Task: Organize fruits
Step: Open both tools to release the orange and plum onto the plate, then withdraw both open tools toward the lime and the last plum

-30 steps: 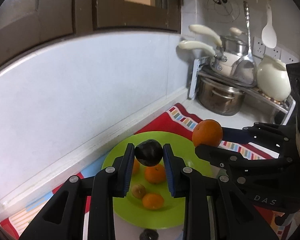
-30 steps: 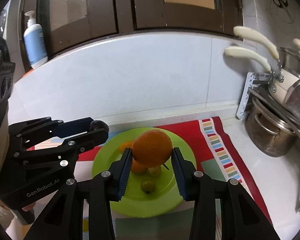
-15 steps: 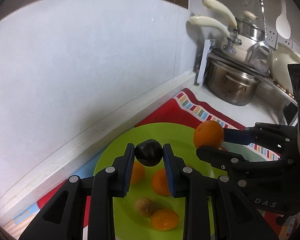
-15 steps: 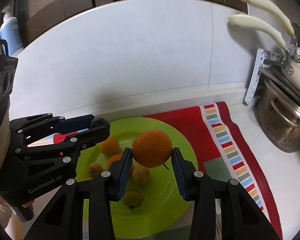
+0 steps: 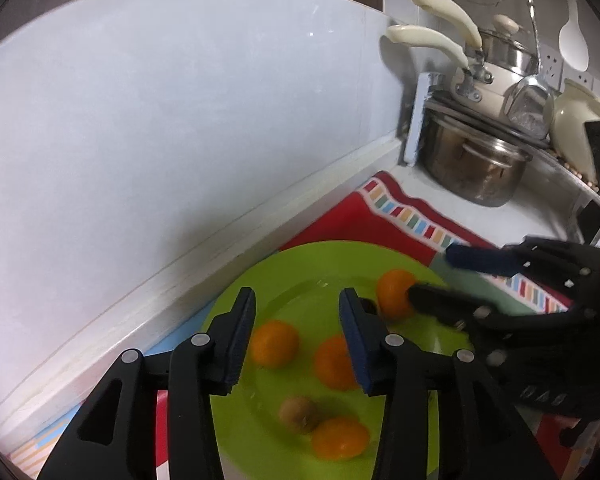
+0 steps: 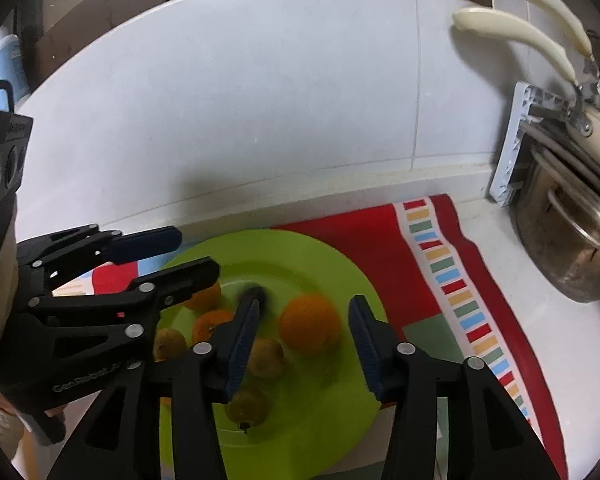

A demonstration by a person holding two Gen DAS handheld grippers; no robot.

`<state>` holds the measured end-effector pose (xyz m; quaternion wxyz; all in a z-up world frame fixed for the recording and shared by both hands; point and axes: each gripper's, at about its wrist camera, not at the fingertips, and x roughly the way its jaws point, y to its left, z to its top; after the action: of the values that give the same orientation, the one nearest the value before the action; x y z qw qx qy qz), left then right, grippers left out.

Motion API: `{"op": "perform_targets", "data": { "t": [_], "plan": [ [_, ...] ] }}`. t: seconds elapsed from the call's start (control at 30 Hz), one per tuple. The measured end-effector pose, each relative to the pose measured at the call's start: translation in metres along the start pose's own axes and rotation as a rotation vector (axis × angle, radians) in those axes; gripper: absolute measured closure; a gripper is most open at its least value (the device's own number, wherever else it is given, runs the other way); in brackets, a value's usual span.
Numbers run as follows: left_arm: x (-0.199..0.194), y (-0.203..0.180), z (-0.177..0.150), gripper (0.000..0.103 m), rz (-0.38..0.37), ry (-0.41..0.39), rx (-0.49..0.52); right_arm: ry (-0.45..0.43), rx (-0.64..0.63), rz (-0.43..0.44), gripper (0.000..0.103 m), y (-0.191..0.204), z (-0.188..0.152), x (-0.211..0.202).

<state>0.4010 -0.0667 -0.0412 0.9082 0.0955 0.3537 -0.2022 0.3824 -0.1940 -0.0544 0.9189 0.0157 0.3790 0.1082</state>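
A lime-green plate (image 5: 300,272) (image 6: 332,412) lies on a red striped mat and holds several oranges and small brownish fruits. My left gripper (image 5: 298,334) is open and empty just above the plate. My right gripper (image 6: 302,346) is open above the plate; a large orange (image 6: 309,329) (image 5: 394,292) lies on the plate between its fingers, free of them. A dark plum (image 6: 252,294) shows blurred beside the right gripper's left finger; in the left wrist view only a dark sliver (image 5: 367,305) peeks past the right finger.
A white tiled wall (image 5: 180,120) runs close behind the plate. A steel pot (image 5: 472,164) (image 6: 572,252) and a rack of cream-handled pans (image 5: 460,40) stand at the right. A blue soap bottle (image 6: 4,68) stands far left.
Both grippers have lowered toward the plate and opened. The left let go of the dark plum and the right let go of the large orange; both fruits now lie on the plate.
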Motion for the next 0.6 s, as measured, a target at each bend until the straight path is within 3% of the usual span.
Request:
{"op": "perform_targets", "data": {
  "t": [0.2,0.6],
  "plan": [
    [-0.039,-0.002,-0.009,0.055,0.05,-0.025,-0.005,-0.051,-0.021,-0.001,0.055,0.011,-0.004,-0.033],
    [-0.119,-0.017,-0.035,0.049,0.068,-0.076,-0.024,-0.113,-0.064,0.045,0.055,0.044,-0.025,-0.097]
  ]
}}
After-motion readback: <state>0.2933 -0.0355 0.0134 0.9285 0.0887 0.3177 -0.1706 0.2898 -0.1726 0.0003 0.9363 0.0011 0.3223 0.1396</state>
